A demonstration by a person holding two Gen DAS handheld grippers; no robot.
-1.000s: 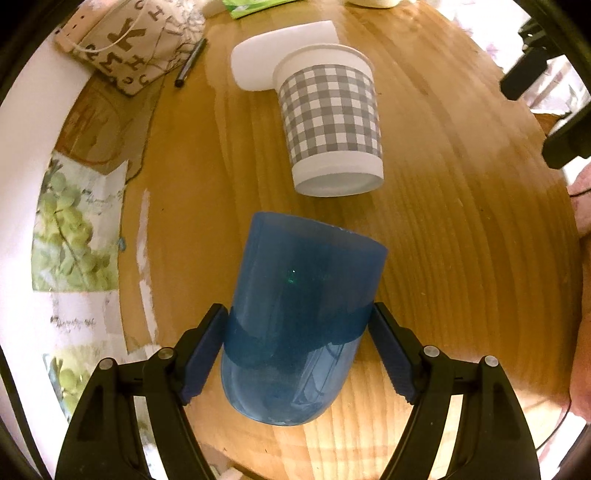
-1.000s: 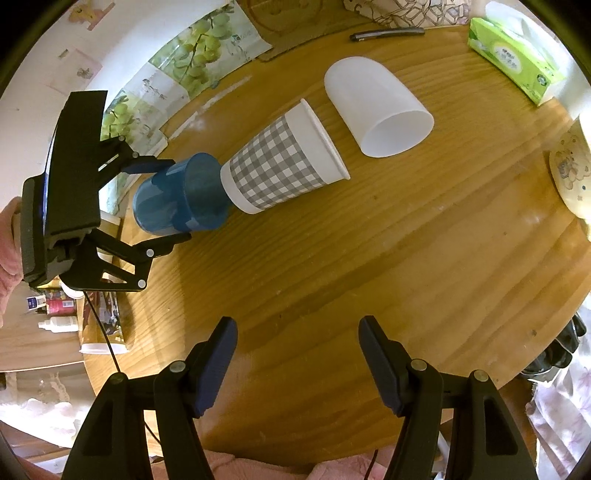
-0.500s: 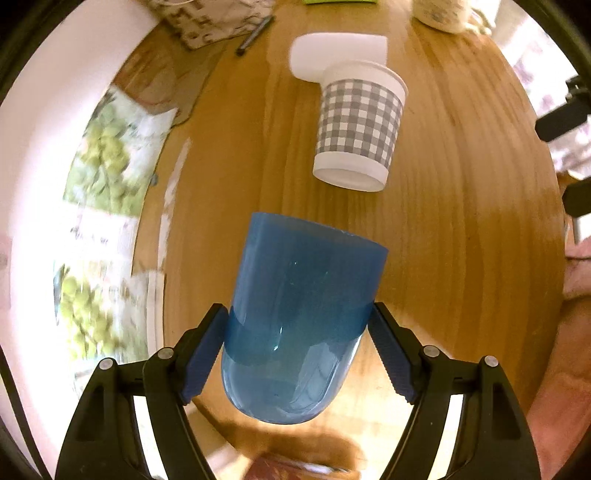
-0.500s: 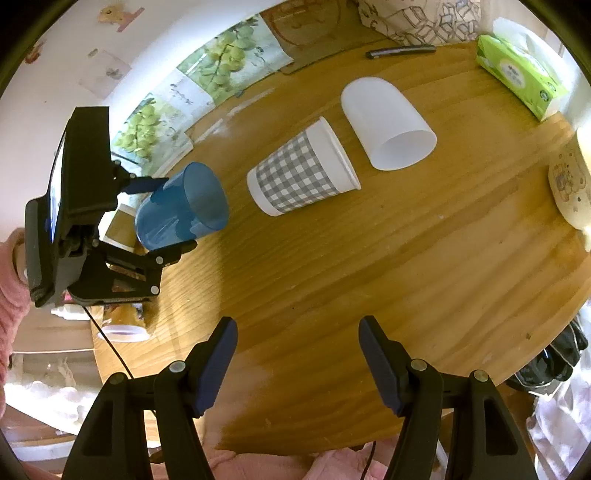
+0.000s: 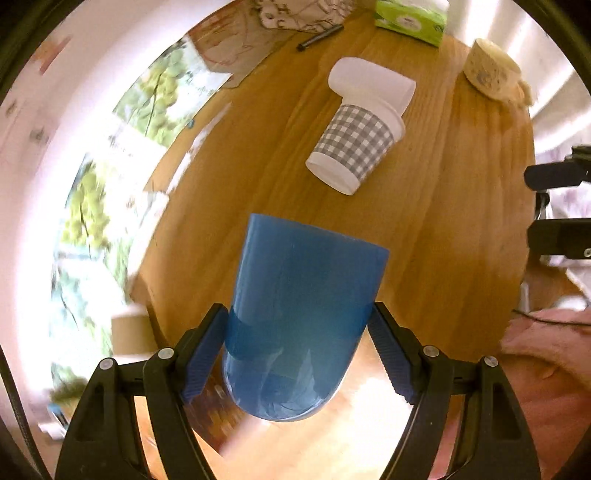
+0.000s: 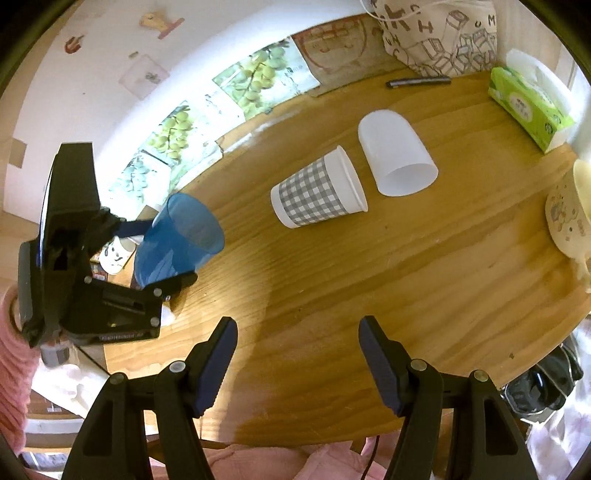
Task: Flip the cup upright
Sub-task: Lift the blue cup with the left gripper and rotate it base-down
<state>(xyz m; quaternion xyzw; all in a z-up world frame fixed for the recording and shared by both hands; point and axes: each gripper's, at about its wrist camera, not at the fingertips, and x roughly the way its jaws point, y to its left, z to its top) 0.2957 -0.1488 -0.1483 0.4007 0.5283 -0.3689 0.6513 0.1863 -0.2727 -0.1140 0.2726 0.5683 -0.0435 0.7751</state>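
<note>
Left gripper [image 5: 297,334] clenched on the blue cup [image 5: 303,317], both pads pressed to its lower wall near the rounded base. In the right wrist view the cup [image 6: 179,240] hangs at 9 o'clock, over the table's [image 6: 369,288] left edge, mouth tilted up toward 1 o'clock; appears clear of the wood, not yet upright.

Right gripper [image 6: 297,360] spread wide with nothing in it, hovering over bare wood at 6 o'clock.

Checked paper cup [image 6: 319,197] on its side near table centre, rim toward 3 o'clock. White cup [image 6: 397,158] also on its side, just beside it at 1 o'clock. Pen [image 6: 417,82], tissue box [image 6: 528,105] and tote bag [image 6: 439,33] along the far edge, 12 to 2 o'clock. Mug [image 6: 569,221] at 3 o'clock.

Risks, as I judge them:
- Grip low on a smooth, rounded wall; cup could pivot or slip between the pads during rotation.
- Cup over the table's edge; set down here, the base could land part off the wood and tip to the floor.
- Letting go while tilted would roll it back onto its side.
</note>
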